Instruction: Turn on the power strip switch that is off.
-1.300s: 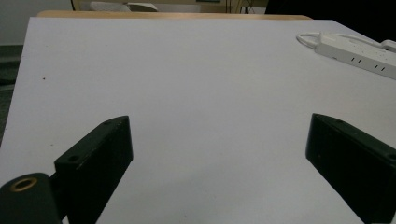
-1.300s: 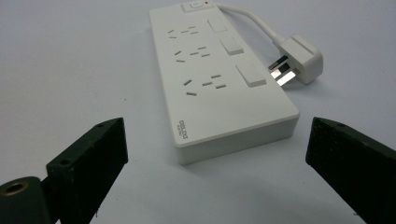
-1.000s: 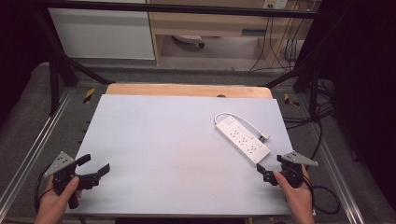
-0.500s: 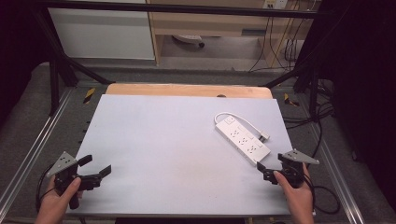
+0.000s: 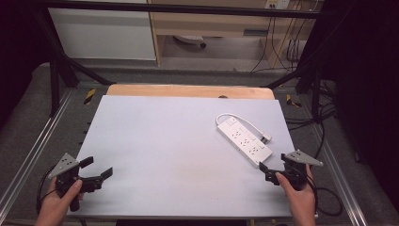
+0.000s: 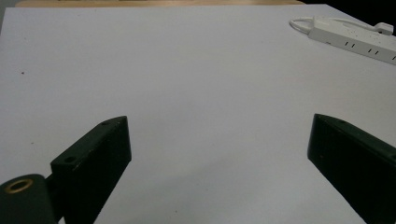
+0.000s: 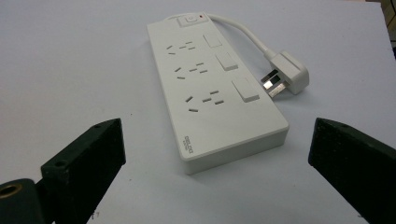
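Tongs wait apart and empty at both near corners of the tabletop (image 5: 160,141): left tongs (image 5: 96,174) over bare surface, right tongs (image 5: 264,170) just short of a white power strip (image 5: 243,141), its plug (image 7: 286,72) beside it. Probably approach stage; closing in comes next. No containers present.

Beyond the far edge of the pale tabletop (image 5: 155,141), which shows a wooden strip (image 5: 188,91), grey floor (image 5: 211,75) runs to a white cabinet (image 5: 103,33) and a wooden shelf unit (image 5: 221,23), with dark cables (image 5: 282,47) hanging right of that edge.
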A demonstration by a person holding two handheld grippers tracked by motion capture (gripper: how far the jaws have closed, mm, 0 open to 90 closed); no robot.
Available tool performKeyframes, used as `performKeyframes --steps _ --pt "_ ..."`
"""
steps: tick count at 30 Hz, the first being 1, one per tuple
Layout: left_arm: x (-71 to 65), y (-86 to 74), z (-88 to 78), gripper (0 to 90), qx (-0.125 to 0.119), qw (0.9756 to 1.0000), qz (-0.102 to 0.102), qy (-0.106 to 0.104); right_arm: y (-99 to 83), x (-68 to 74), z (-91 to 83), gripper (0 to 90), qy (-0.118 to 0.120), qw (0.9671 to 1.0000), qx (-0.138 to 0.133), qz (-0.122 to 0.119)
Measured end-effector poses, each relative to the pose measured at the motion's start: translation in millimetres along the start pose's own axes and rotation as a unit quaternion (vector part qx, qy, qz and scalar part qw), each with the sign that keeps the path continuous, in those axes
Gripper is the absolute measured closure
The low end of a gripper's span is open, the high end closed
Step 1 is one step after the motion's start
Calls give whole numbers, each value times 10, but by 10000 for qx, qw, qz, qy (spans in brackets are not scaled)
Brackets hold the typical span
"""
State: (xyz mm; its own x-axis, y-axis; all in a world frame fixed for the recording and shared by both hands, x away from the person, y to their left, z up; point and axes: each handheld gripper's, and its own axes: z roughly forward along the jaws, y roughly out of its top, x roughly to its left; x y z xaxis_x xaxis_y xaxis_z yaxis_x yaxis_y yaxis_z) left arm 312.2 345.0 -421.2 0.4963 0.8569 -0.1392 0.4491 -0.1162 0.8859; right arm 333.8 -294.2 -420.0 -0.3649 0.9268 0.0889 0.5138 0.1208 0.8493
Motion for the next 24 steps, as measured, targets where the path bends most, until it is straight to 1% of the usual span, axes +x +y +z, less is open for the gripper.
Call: performKeyframes --steps 2,6,7,11,14,17,20,24 --pt "-3 1 -1 63 36 10000 43 -9 3 17 -4 39 10 10000 -20 28" --pt "-8 -3 3 63 49 10000 51 -12 14 38 0 36 60 9999 -52 75" --pt "-7 -4 3 63 54 10000 58 -16 22 57 7 36 84 9999 -66 55" --pt "-9 -10 4 63 92 9999 73 -13 34 84 15 36 82 9999 -66 76" --pt "-13 -13 8 63 102 9999 100 -16 57 95 26 36 152 9997 -109 167" --pt "-17 -15 12 63 110 9999 102 -19 74 99 39 36 139 9997 -92 187" --pt "-25 -17 17 63 139 9998 116 -36 119 99 86 37 104 9996 -86 253" --pt "-27 -19 17 64 144 9998 138 -33 169 117 125 34 118 9997 -70 214"
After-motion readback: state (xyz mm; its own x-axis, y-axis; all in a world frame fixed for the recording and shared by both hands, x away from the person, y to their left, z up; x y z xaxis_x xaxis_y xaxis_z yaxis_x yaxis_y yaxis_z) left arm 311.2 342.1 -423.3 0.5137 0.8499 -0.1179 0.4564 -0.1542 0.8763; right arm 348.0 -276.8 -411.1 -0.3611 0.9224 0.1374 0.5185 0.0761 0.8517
